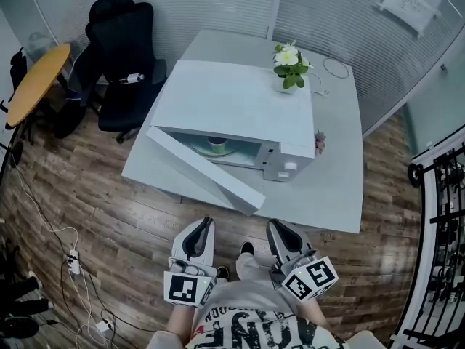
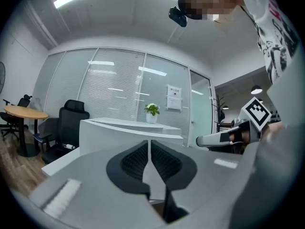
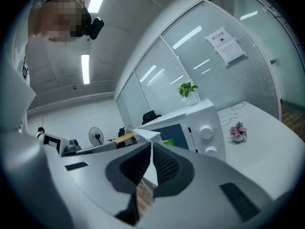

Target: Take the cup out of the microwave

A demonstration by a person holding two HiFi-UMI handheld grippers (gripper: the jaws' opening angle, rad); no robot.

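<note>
A white microwave stands on a white table, its door swung open toward me. Inside, on the turntable, sits a green cup; a sliver of the cup also shows past the door edge in the right gripper view. My left gripper and right gripper hang side by side in front of the table, short of the door, both pointing at the microwave. Both are shut and hold nothing. The left gripper faces the microwave from the door side, and the right gripper faces its control panel.
A potted plant stands on top of the microwave. A small pink flower and a white cable lie on the table. A black office chair and a round wooden table are at the left. Cables lie on the wooden floor.
</note>
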